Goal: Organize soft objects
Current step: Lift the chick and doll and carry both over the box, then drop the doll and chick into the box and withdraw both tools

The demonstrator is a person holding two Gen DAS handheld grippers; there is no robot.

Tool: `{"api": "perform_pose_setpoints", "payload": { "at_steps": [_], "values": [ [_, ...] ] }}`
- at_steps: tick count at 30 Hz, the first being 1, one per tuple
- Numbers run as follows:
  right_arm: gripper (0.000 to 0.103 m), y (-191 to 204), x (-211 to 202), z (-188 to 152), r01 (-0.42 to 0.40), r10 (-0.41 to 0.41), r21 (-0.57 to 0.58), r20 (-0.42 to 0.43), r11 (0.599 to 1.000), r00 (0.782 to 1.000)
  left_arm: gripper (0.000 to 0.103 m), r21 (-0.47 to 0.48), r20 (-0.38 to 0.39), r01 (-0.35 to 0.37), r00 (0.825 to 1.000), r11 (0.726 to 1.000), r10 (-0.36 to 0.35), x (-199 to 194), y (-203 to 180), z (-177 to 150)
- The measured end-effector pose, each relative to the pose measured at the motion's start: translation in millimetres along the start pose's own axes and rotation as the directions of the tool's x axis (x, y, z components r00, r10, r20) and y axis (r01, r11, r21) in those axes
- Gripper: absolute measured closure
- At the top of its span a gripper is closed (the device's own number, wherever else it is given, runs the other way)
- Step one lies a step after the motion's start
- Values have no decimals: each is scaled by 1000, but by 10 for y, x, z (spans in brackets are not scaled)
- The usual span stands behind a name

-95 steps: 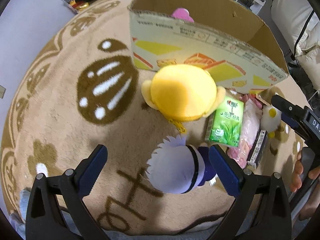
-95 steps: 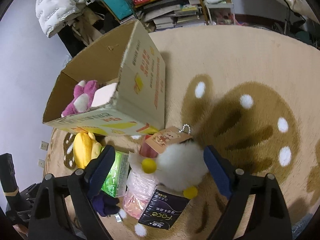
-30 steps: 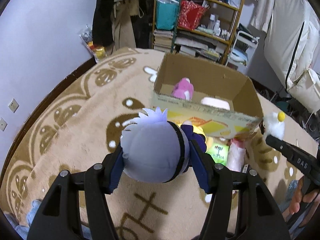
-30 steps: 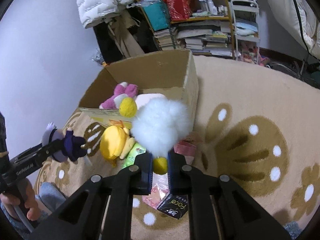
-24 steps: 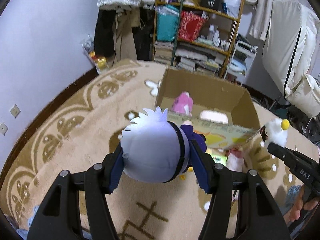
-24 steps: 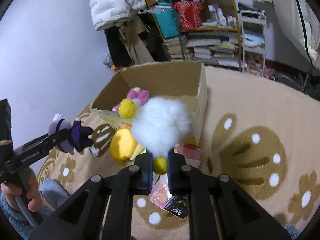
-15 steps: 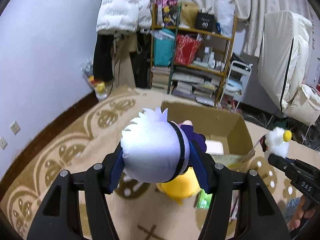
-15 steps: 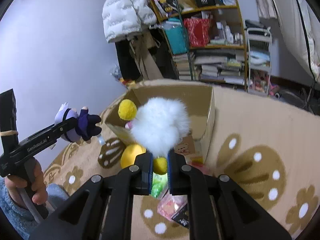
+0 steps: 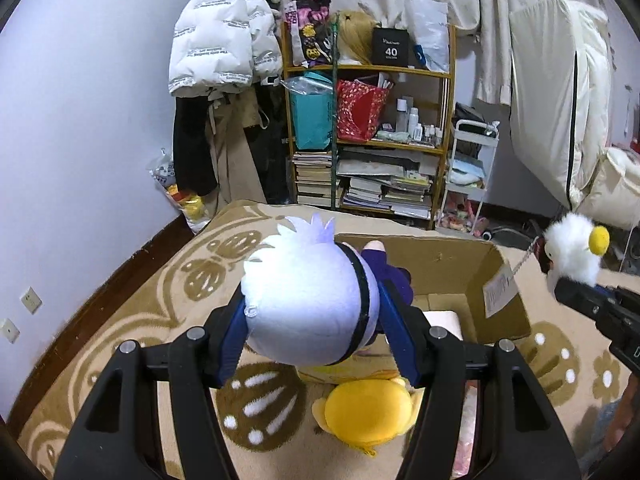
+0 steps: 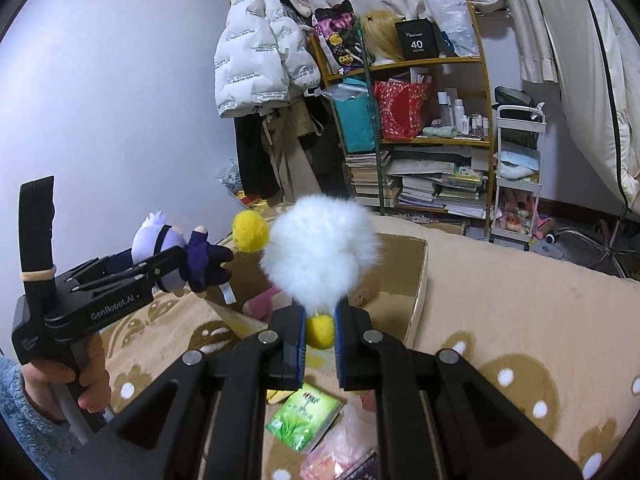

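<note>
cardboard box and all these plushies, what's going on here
A person is sorting soft toys into the cardboard box on the rug. The left claw grips a lavender-haired plush doll, the right claw a fluffy white plush, both raised near the box. A yellow plush and a green packet lie outside it.

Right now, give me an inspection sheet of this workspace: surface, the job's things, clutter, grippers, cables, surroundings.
Surface: beige rug with brown paw and flower prints.
Job's things: open cardboard box holding a pink plush; yellow plush on the rug beside the box.
Clutter: green tea packet, pink wrapped pack.
Grippers: left gripper shut on the lavender-haired doll, held up in front of the box; right gripper shut on the white fluffy plush.
Cables: nothing seen.
Surroundings: bookshelf packed with books, white puffer jacket, white trolley.
</note>
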State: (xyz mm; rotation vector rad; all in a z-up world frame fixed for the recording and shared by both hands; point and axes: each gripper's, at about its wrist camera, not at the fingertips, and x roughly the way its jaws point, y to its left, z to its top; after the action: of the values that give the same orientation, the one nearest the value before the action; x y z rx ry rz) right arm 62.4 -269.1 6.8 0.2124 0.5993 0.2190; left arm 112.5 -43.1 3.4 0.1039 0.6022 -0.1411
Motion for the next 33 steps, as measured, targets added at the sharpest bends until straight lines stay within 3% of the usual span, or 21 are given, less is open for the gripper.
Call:
{"api": "perform_pose_setpoints", "payload": {
  "at_steps": [18, 33],
  "values": [
    [91, -337, 599, 7, 55, -54, 11, -91, 998, 994, 42, 36, -58, 17, 998, 999, -15, 498, -81, -4],
    [91, -385, 760, -62, 56, -54, 16, -148, 998, 987, 39, 38, -114, 98, 989, 994, -93, 646, -209, -71]
  ]
}}
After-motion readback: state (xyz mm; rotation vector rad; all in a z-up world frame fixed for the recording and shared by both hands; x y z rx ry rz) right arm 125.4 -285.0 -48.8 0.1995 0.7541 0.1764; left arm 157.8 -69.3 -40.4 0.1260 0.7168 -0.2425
